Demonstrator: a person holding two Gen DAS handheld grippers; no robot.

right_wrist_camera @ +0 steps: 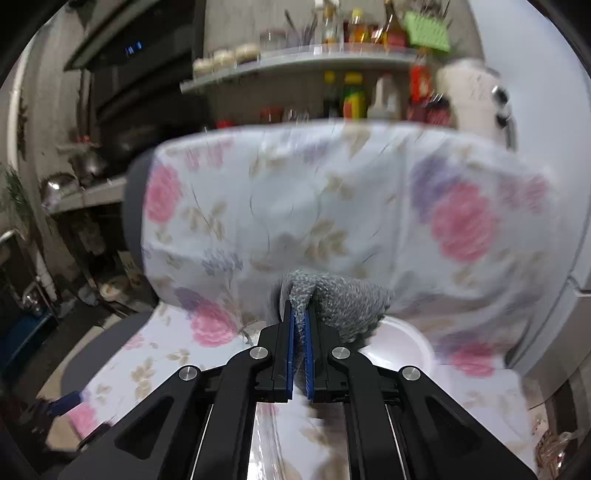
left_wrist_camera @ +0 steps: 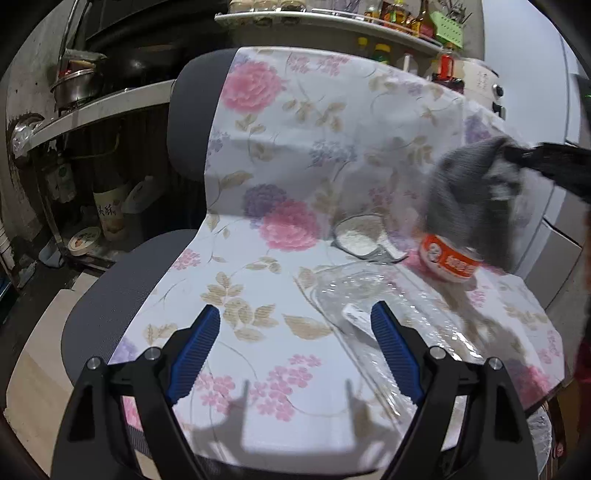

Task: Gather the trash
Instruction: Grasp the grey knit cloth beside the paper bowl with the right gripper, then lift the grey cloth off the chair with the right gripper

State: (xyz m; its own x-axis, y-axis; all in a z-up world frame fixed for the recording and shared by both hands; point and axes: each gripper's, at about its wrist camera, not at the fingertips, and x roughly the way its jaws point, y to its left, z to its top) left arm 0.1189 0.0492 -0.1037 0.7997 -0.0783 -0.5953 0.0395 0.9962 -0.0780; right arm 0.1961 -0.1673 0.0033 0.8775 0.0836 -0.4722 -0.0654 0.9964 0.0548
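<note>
A chair draped in a floral cloth (left_wrist_camera: 295,155) holds the trash. My right gripper (right_wrist_camera: 301,314) is shut on a grey knitted cloth (right_wrist_camera: 347,299); in the left wrist view that cloth (left_wrist_camera: 472,192) hangs in the air over an orange and white cup (left_wrist_camera: 448,260). A clear plastic wrapper (left_wrist_camera: 391,317) lies flat on the seat, and a white lid (left_wrist_camera: 360,236) lies behind it. My left gripper (left_wrist_camera: 295,328) is open and empty above the seat, its right finger over the wrapper's left edge. A white round container (right_wrist_camera: 402,339) shows under the cloth in the right wrist view.
Kitchen shelves with bottles and jars (left_wrist_camera: 402,18) stand behind the chair. Pots (left_wrist_camera: 77,85) sit on a counter at the left, with bottles and a bowl (left_wrist_camera: 85,240) on the floor below. A white appliance (left_wrist_camera: 554,229) stands at the right.
</note>
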